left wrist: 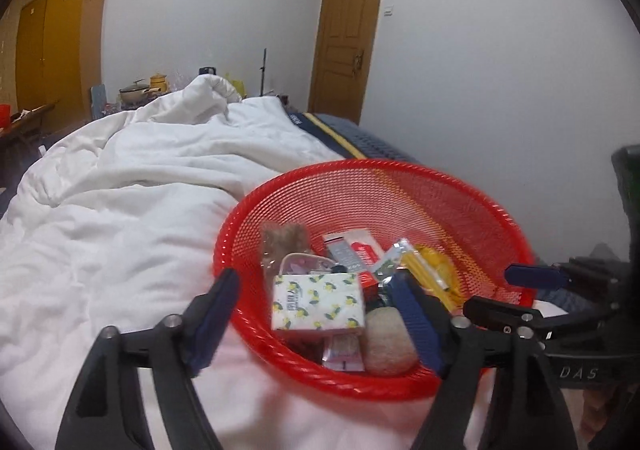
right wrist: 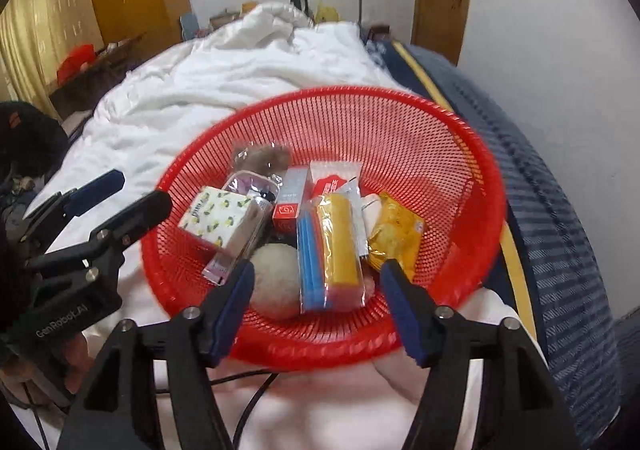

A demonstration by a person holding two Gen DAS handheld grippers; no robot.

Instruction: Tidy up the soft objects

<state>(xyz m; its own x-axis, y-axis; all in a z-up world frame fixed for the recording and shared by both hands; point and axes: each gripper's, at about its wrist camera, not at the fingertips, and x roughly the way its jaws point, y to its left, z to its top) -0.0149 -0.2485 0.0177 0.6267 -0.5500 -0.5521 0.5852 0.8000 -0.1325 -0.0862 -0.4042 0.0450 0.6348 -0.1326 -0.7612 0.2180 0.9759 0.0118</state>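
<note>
Red mesh basket (right wrist: 420, 137) resting on a white duvet (left wrist: 132, 177) spread over a bed, round, tipped slightly so its open mouth faces the cameras; soft and packaged things heaped in its bottom. Lemon-print tissue pack (right wrist: 218, 219) lying on the left of the heap, one corner toward the right wrist camera; in the left wrist view (left wrist: 318, 302) seen flat-on, upright. Yellow-and-blue wrapped pack (right wrist: 332, 250) lying with its long axis running from the near rim toward the basket's centre; yellow crinkled packet (right wrist: 394, 228) just right of it, tilted. Red-and-white box (right wrist: 334, 175) at the back, long axis across. Round cream plush ball (right wrist: 276, 280) at the near rim, partly hidden behind the tissue pack and the wrapped pack. Brown fuzzy item in clear wrap (right wrist: 260, 157) at the far side, too blurred to name; small clear pouch (right wrist: 250, 185) before it, contents unreadable.

Left gripper (left wrist: 320, 322) spread wide at the basket's near rim, one finger outside the rim, the other inside, nothing pinched. Right gripper (right wrist: 320, 310) also wide apart just above the near rim, nothing between the pads; both views softened by motion blur.
</note>
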